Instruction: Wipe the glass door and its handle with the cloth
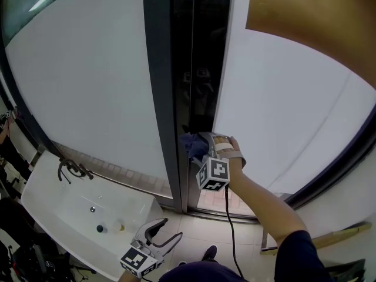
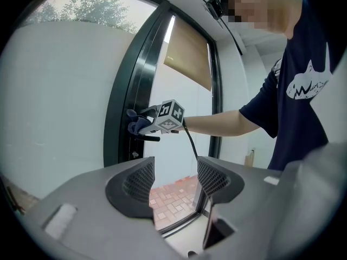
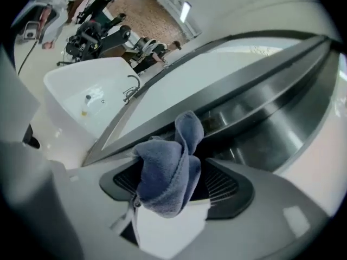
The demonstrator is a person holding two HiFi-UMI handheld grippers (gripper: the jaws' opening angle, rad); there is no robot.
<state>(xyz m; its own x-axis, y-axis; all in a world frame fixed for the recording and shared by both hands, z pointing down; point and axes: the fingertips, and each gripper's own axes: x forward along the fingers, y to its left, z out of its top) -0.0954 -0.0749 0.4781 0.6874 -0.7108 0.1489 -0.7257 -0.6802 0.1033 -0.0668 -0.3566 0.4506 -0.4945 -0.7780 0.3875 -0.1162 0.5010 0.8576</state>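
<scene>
A blue cloth [image 3: 168,172] is bunched between the jaws of my right gripper [image 3: 174,182]. It drapes over the left pad, and a dark gap shows between it and the right pad. The jaws stand wide, so that gripper is open. In the head view my right gripper [image 1: 198,141] points at the dark door frame [image 1: 176,98] with the cloth [image 1: 189,147] against it. The left gripper view shows the cloth [image 2: 135,124] just above the black handle [image 2: 147,138]. My left gripper [image 1: 168,232] hangs low and open, holding nothing, its jaws [image 2: 173,180] aimed at the door.
Frosted glass panes [image 1: 88,87] flank the frame. A white sink [image 1: 64,207] with a dark faucet [image 1: 71,169] stands at the lower left. A cable [image 1: 230,228] runs down from the right gripper. Tan blind [image 1: 317,22] at the upper right.
</scene>
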